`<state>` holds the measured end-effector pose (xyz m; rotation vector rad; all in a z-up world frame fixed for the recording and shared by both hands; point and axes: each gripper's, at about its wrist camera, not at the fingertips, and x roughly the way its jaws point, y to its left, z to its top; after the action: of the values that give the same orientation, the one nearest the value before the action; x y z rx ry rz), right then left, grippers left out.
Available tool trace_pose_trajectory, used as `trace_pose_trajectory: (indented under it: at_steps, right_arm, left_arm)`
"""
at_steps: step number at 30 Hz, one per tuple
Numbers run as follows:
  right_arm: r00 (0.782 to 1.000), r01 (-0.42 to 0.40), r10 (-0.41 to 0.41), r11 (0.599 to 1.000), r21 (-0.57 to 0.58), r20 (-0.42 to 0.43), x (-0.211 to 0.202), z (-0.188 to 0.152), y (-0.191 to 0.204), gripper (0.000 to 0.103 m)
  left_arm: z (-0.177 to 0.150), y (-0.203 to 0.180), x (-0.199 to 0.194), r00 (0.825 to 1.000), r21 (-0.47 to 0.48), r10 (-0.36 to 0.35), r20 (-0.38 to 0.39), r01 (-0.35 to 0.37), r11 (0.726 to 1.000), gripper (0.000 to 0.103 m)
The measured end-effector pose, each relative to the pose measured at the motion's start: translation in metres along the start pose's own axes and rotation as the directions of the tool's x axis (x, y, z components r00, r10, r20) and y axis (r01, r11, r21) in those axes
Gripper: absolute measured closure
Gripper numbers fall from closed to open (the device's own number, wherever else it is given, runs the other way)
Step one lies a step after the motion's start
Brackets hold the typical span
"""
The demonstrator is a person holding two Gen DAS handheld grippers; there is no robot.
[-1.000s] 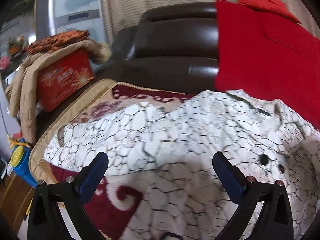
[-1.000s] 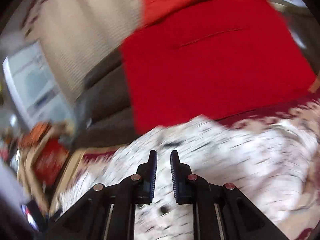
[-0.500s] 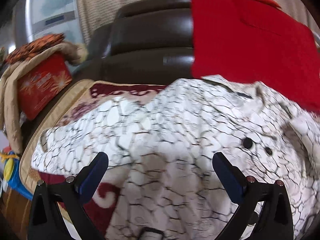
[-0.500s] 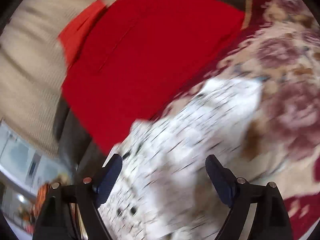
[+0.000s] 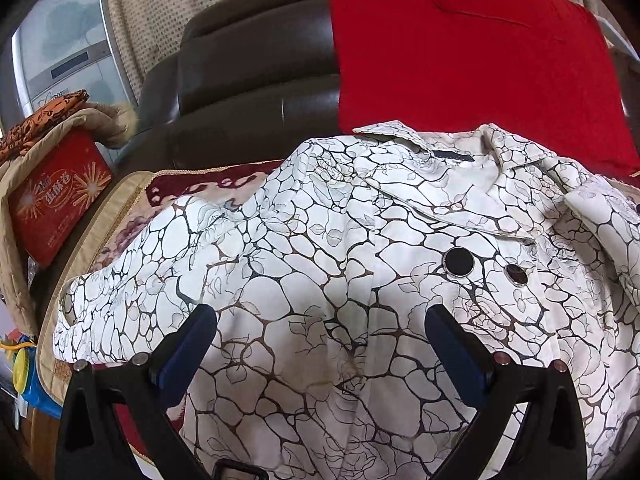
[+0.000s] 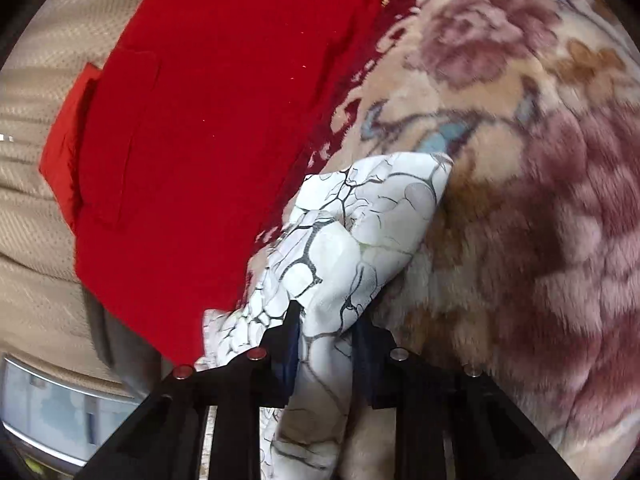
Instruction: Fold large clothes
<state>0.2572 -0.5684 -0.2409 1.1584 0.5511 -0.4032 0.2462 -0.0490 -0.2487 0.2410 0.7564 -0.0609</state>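
1. Nearest, the right tool (image 6: 326, 328) is closed on a bunched fold of the white crackle-print jacket (image 6: 352, 240); cloth fills the gap between its jaws, and the part beyond them ends in a blunt corner lying on the floral blanket (image 6: 540, 200).
2. Nearest on the other side, the left tool (image 5: 320, 332) is open, jaws wide apart, holding nothing. It hovers over the jacket (image 5: 320, 280) body, just short of the two black buttons (image 5: 459, 262).
3. The jacket lies spread front-up across the blanket-covered sofa seat, collar (image 5: 440, 184) toward the backrest, one sleeve (image 5: 120, 292) trailing to the left edge.
4. Risk: the right grip takes a thick wad, not a clean hem. A lift from here likely drags several layers and skews the fold line.
5. Risk: the plush blanket can cling to the cloth, so a fast pull may wrinkle the panel underneath.
6. Risk: the left sleeve end sits near the seat edge; a tug toward that side may drop it off.
7. Open room: bare blanket lies to the right of the held corner. The red cloth (image 5: 480, 60) lies just behind the collar, limiting travel that way.
8. Farther left, a red box (image 5: 56, 200) under a tan coat (image 5: 16, 240) blocks that side.
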Motion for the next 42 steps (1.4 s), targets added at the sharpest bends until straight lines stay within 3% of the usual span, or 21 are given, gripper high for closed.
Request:
trace_pose_trajectory:
  at_steps: [5,8,11,13,17,20,22,23,24,26,27,28,29,31,33,36,37,38,39,40,42]
  right_arm:
    - [0.996,-0.026,0.045,0.976,-0.218,0.083,-0.020,-0.017,0.045,0.085]
    - [0.986,-0.080,0.131,0.916,-0.392,0.105,-0.035,-0.047,0.091,0.085]
    - [0.977,-0.145,0.206,0.838,-0.527,0.059,-0.045,-0.084,0.129,0.085]
    - [0.968,-0.210,0.249,0.753,-0.624,-0.025,-0.044,-0.123,0.161,0.085]
    - [0.941,-0.336,0.256,0.625,-0.705,-0.221,-0.032,-0.193,0.197,0.085]
    - [0.886,-0.448,0.166,0.553,-0.702,-0.434,-0.005,-0.245,0.210,0.084]
    - [0.861,-0.466,0.078,0.515,-0.719,-0.502,0.001,-0.271,0.207,0.084]
    - [0.855,-0.469,0.064,0.519,-0.715,-0.514,0.005,-0.272,0.207,0.084]
    - [0.851,-0.467,0.067,0.550,-0.692,-0.522,0.007,-0.262,0.198,0.084]
    - [0.876,-0.413,0.071,0.621,-0.666,-0.477,0.005,-0.240,0.191,0.084]
    - [0.899,-0.369,0.078,0.666,-0.649,-0.431,0.004,-0.219,0.185,0.082]
    - [0.920,-0.327,0.093,0.718,-0.615,-0.380,0.002,-0.195,0.176,0.074]
    - [0.935,-0.297,0.109,0.763,-0.574,-0.338,-0.001,-0.176,0.167,0.049]
    - [0.965,-0.238,0.158,0.863,-0.447,-0.208,-0.010,-0.136,0.137,0.012]
    - [0.978,-0.202,0.173,0.915,-0.350,-0.114,-0.015,-0.112,0.111,0.013]
    - [0.967,-0.224,0.200,0.964,-0.147,-0.160,-0.003,-0.090,0.072,0.031]
    - [0.961,-0.231,0.213,0.968,-0.092,-0.178,0.002,-0.086,0.060,0.040]
    - [0.955,-0.234,0.223,0.971,-0.040,-0.195,0.004,-0.081,0.050,0.057]
    - [0.951,-0.228,0.222,0.974,-0.003,-0.213,0.008,-0.078,0.042,0.064]
    - [0.949,-0.224,0.221,0.974,0.014,-0.226,0.010,-0.079,0.036,0.067]
    - [0.940,-0.223,0.229,0.973,0.053,-0.254,0.016,-0.076,0.030,0.067]
  left_arm:
    - [0.001,0.010,-0.005,0.999,-0.035,0.026,0.022,-0.025,0.999,0.000]
    - [0.000,0.024,-0.007,0.998,-0.078,0.050,0.025,-0.048,0.996,0.000]
    - [0.000,0.041,-0.009,0.996,-0.131,0.087,0.031,-0.082,0.988,0.000]
    - [-0.001,0.055,-0.011,0.993,-0.174,0.116,0.035,-0.108,0.979,0.000]
    - [-0.003,0.086,-0.011,0.983,-0.265,0.180,0.024,-0.167,0.950,0.000]
    - [-0.009,0.112,-0.009,0.980,-0.351,0.201,-0.003,-0.189,0.917,0.000]
    - [-0.013,0.123,-0.005,0.982,-0.392,0.185,-0.025,-0.180,0.902,0.000]
    - [-0.015,0.125,-0.004,0.984,-0.400,0.178,-0.030,-0.175,0.899,0.000]
    - [-0.016,0.126,-0.004,0.986,-0.405,0.165,-0.032,-0.164,0.900,0.000]
    - [-0.015,0.121,-0.004,0.990,-0.392,0.141,-0.022,-0.138,0.909,0.000]
    - [-0.014,0.116,-0.004,0.992,-0.379,0.124,-0.013,-0.120,0.918,0.000]
    - [-0.012,0.107,-0.004,0.995,-0.352,0.096,-0.007,-0.092,0.932,0.000]
    - [-0.010,0.100,-0.004,0.997,-0.330,0.072,-0.002,-0.068,0.942,0.000]
    - [-0.007,0.082,-0.003,1.000,-0.275,-0.011,0.006,0.012,0.961,0.000]
    - [-0.006,0.061,-0.001,0.995,-0.212,-0.097,0.002,0.096,0.972,0.000]
    - [-0.001,0.033,0.006,0.966,-0.149,-0.255,-0.044,0.246,0.958,0.000]
    - [0.001,0.021,0.008,0.948,-0.130,-0.313,-0.065,0.303,0.944,0.000]
    - [0.004,0.010,0.008,0.929,-0.114,-0.360,-0.085,0.350,0.930,0.000]
    - [0.009,0.000,0.008,0.914,-0.105,-0.393,-0.097,0.383,0.918,0.000]
    - [0.018,-0.012,0.008,0.897,-0.094,-0.427,-0.109,0.419,0.903,0.000]
    - [0.038,-0.031,0.010,0.882,-0.069,-0.451,-0.137,0.446,0.893,0.000]
